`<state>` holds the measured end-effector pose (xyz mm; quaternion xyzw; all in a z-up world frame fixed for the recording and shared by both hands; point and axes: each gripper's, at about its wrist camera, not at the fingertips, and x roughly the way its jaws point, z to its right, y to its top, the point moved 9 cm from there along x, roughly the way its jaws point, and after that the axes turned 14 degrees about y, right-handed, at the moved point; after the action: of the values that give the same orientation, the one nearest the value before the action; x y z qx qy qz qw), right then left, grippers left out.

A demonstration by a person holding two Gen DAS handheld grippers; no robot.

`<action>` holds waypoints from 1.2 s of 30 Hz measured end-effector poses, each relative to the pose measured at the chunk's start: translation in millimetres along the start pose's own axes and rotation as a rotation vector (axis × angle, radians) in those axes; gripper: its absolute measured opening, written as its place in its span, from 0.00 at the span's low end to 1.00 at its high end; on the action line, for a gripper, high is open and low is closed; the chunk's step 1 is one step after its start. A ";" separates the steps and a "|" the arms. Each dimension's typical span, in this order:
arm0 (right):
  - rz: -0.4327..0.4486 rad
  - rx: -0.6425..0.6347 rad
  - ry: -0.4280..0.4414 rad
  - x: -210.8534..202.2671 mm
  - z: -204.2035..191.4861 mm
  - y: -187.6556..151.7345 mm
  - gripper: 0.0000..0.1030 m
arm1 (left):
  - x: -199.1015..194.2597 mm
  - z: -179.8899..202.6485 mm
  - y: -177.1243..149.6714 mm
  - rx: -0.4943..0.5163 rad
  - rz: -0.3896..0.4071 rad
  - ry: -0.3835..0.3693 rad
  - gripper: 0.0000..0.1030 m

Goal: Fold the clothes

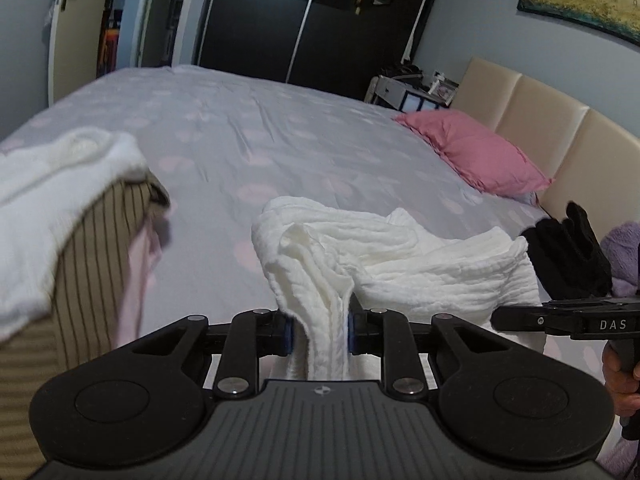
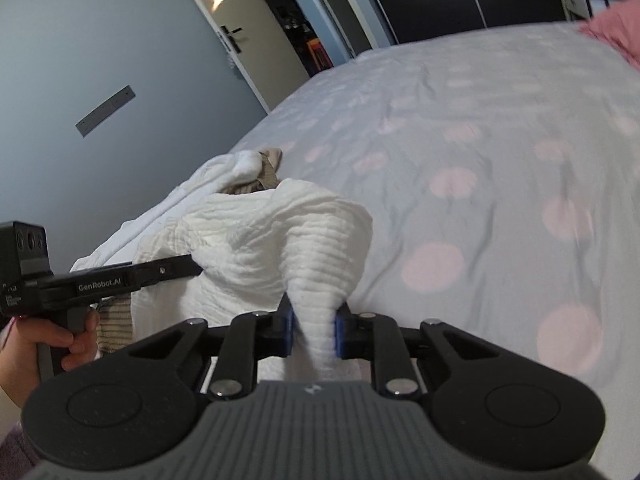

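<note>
**White cloth gripped at two points above the bed**

The white ribbed cloth [image 1: 384,264] hangs bunched between your two grippers, held above the near part of the bed [image 1: 248,136]. Your left gripper [image 1: 319,330] has its blue-padded fingers [image 1: 289,334] clamped on a gathered fold of the cloth, which runs down between them toward the camera. Your right gripper [image 2: 313,334] pinches a second gathered fold in the same way, blue pads [image 2: 339,336] pressed to either side. The rest of the cloth drapes between the two grips in loose ridges.

In the right wrist view, your left hand [image 2: 52,344] wraps the handle of the left gripper, at the cloth's left. In the left wrist view, your right hand [image 1: 620,376] shows at the frame's right edge. Left of the cloth on the bed lies a pile of laundry: a white fleecy item [image 1: 60,208] on top of a beige striped garment [image 1: 100,256]. A pink pillow [image 1: 472,152] lies at the far right of the bed against the cream headboard [image 1: 560,140]. A black garment [image 1: 568,256] lies at the bed's right side, near the cloth. The bed's grey sheet carries pale pink dots.
</note>
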<state>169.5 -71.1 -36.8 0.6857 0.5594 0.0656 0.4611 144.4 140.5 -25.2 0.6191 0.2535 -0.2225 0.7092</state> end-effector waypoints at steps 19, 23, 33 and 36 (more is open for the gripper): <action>0.222 -0.055 -0.139 -215.8 31.4 47.1 0.20 | -67.6 201.5 45.9 0.186 0.174 -0.311 0.20; 0.258 -0.061 -0.214 -295.4 52.3 44.2 0.20 | -70.9 277.2 37.7 0.220 0.156 -0.423 0.20; 0.273 0.009 -0.460 -484.4 110.1 0.7 0.20 | -68.4 458.0 -24.7 0.215 0.002 -0.711 0.20; 0.240 0.066 -0.528 -523.8 133.3 -14.2 0.20 | -53.0 497.9 -51.6 0.196 -0.096 -0.759 0.20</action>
<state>48.8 -579.8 100.8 0.7552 0.3366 -0.0793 0.5569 112.8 -359.7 21.1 0.5450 -0.0204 -0.4917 0.6788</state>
